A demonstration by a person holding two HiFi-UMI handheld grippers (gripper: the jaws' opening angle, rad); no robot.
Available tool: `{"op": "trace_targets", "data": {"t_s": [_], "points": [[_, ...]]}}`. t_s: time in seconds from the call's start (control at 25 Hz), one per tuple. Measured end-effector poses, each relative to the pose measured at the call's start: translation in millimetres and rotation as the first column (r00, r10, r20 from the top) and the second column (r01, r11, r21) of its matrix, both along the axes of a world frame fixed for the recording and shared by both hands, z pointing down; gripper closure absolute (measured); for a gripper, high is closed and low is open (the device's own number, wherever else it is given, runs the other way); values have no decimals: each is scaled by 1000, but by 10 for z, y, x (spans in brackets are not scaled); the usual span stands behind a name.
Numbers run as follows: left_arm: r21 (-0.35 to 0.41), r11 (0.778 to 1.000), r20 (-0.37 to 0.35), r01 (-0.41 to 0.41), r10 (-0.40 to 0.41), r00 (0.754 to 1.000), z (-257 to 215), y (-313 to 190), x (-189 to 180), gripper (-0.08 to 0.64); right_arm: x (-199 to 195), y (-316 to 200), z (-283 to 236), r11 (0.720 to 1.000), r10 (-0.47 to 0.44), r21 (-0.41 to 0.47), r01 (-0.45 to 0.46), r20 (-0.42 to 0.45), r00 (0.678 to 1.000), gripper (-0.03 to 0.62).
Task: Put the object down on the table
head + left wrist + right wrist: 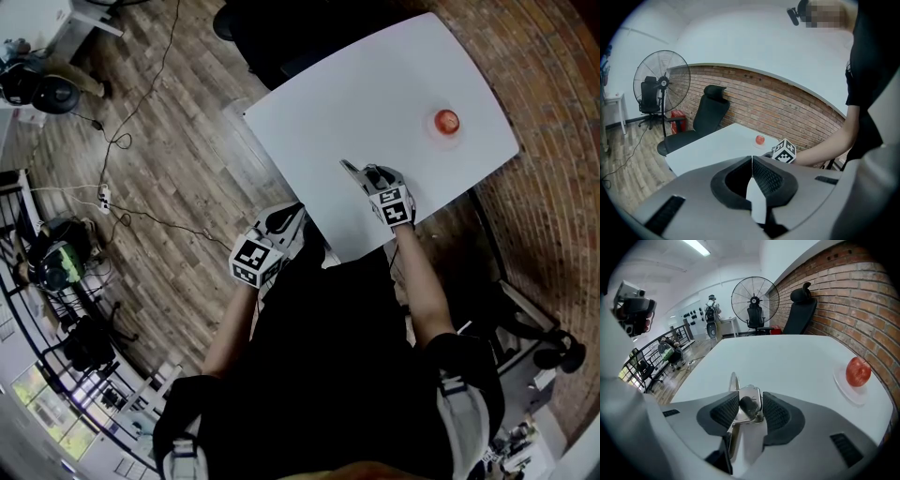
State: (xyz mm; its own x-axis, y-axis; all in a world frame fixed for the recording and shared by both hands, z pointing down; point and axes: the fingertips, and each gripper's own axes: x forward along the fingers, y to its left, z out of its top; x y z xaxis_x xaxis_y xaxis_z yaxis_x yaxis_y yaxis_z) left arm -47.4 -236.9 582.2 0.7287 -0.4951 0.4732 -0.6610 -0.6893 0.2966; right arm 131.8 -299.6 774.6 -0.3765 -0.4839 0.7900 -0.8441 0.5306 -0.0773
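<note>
A shiny metal tool with a dark part lies between the jaws of my right gripper, low over the white table; its thin tip points ahead. The pads stand just off its sides, so the gripper is open. From above, the right gripper is near the table's front edge with the tool sticking out. A red apple on a small saucer sits to the far right. My left gripper hangs by the table's near corner, shut and empty.
A black office chair stands at the table's far side, with a standing fan behind it. A brick wall runs along the table's right. Cables trail over the wooden floor to the left.
</note>
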Motion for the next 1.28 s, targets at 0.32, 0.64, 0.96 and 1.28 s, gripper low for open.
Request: {"op": "trace_targets", "data": {"t_s": [0.32,0.64,0.96,1.28], "points": [[13,1000,-28,-15,15,999,-42,-18,48,537,86,-24,-138,998,59,32,-60,38,998,422],[45,997,-56,-62,65,996,-102,21,89,537,89,227,-340,997,66,39,-68,62,996,483],[82,989,-69,-121,127,989,-207,173,120,537,86,612,-572,990,103,93,-110,73,992,591],[113,981,-76,-157,167,983,-287,371,35,537,-29,1000,-791,973,177,127,-192,124,977,595]]}}
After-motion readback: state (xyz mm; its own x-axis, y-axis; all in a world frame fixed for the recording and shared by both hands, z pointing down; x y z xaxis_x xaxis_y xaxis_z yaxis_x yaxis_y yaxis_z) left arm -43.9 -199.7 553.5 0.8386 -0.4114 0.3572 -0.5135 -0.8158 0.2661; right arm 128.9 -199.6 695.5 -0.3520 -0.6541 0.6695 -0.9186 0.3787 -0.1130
